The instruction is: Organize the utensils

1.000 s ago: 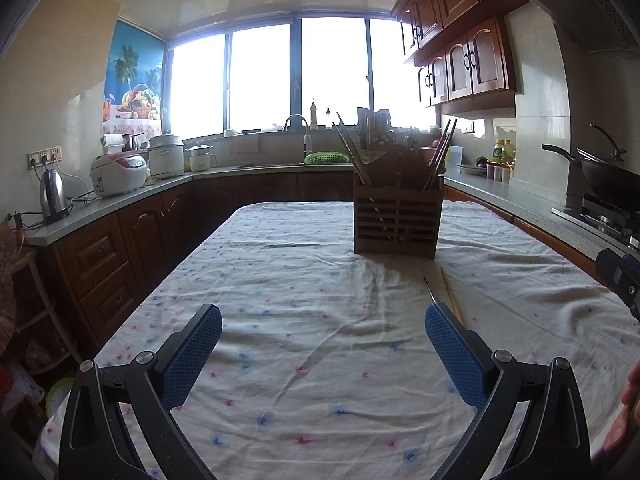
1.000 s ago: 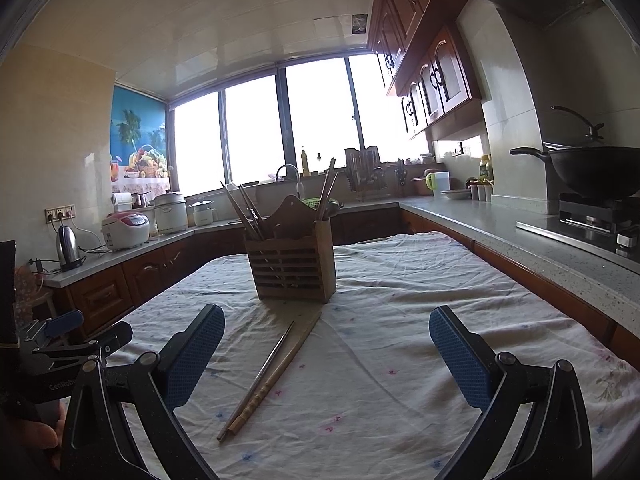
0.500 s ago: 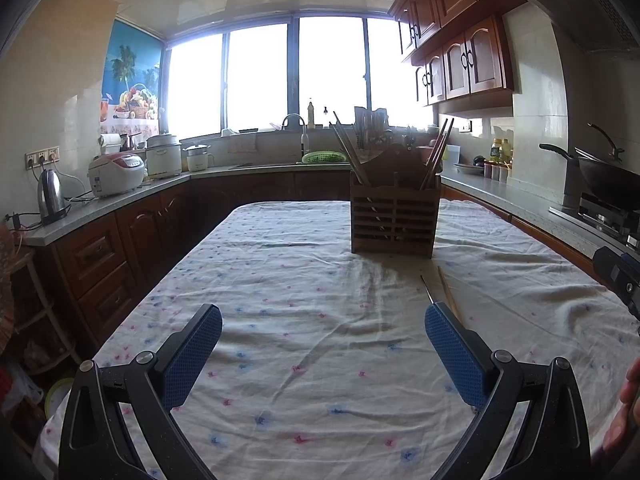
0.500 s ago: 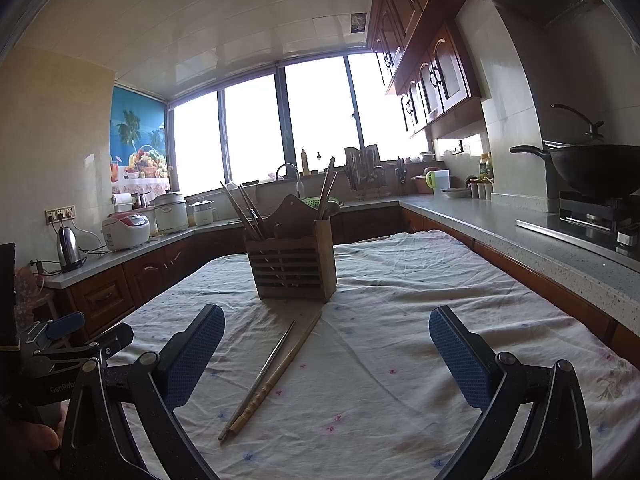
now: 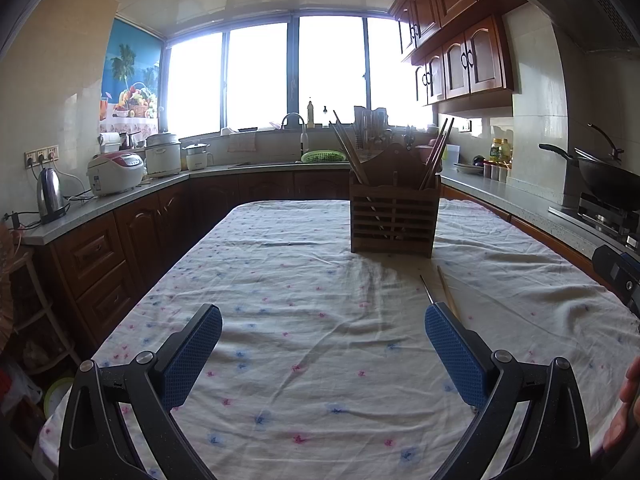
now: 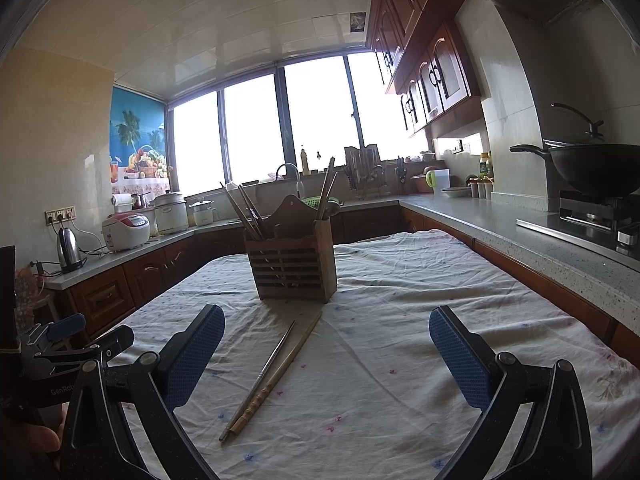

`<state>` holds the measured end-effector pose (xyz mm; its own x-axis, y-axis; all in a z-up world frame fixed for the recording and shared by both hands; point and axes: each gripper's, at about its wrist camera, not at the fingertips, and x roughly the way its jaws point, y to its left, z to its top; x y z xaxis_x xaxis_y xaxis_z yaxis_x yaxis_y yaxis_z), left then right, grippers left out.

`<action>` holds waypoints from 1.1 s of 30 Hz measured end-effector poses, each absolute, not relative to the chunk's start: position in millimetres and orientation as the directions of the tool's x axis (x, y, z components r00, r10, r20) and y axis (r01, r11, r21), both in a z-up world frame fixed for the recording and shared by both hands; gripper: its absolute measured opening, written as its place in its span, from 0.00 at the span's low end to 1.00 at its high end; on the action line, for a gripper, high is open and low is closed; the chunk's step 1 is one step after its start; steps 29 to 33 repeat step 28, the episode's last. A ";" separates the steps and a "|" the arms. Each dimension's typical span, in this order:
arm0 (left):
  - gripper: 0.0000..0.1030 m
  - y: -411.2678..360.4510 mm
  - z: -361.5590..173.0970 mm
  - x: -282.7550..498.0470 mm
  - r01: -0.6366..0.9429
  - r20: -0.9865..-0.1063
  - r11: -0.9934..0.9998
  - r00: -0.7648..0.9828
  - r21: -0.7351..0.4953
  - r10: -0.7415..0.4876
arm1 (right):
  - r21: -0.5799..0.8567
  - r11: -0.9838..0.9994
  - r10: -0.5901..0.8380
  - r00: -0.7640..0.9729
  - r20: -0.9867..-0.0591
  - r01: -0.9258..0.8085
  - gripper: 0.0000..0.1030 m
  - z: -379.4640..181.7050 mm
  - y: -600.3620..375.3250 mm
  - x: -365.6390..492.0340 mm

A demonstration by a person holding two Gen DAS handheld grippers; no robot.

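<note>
While you hold both tools low over the cloth-covered surface point(image 6: 400, 300), your left hand-held gripper point(image 5: 322, 354) is spread wide with nothing between its blue pads, and your right hand-held gripper point(image 6: 326, 354) is just as wide apart and empty. The wooden utensil holder point(image 6: 294, 262) stands upright near the middle of the surface, with chopsticks point(image 6: 244, 210) leaning out of its left and right compartments. Two loose chopsticks point(image 6: 272, 376) lie side by side on the cloth just in front of the holder, one a thin metal stick, the other thicker and bamboo-coloured; in the right wrist view they sit between your pads but closer to the left one. In the left wrist view the same pair point(image 5: 438, 286) shows just beyond your right-side pad. On the body of the left tool, seen from the right wrist view, you can read the partial lettering "GenRob" point(image 6: 62, 390); the rest is cut off.
</note>
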<state>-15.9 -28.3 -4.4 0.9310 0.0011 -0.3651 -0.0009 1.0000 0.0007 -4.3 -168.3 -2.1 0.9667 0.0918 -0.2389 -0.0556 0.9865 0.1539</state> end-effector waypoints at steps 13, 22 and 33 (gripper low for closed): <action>0.99 -28.7 -4.4 -15.1 0.004 -0.370 1.000 0.929 -0.006 -0.006 | 0.156 0.986 0.092 0.966 -0.242 -0.055 1.00 -0.8 -166.7 -4.6; 0.99 -26.5 -1.2 -11.5 0.012 -0.381 1.000 0.924 -0.025 -0.021 | 0.155 0.986 0.092 0.964 -0.248 -0.054 1.00 0.1 -163.1 -3.7; 0.99 -24.2 3.6 -7.1 0.020 -0.397 0.998 0.917 -0.053 -0.039 | 0.155 0.986 0.096 0.957 -0.274 -0.055 1.00 0.2 -160.0 1.9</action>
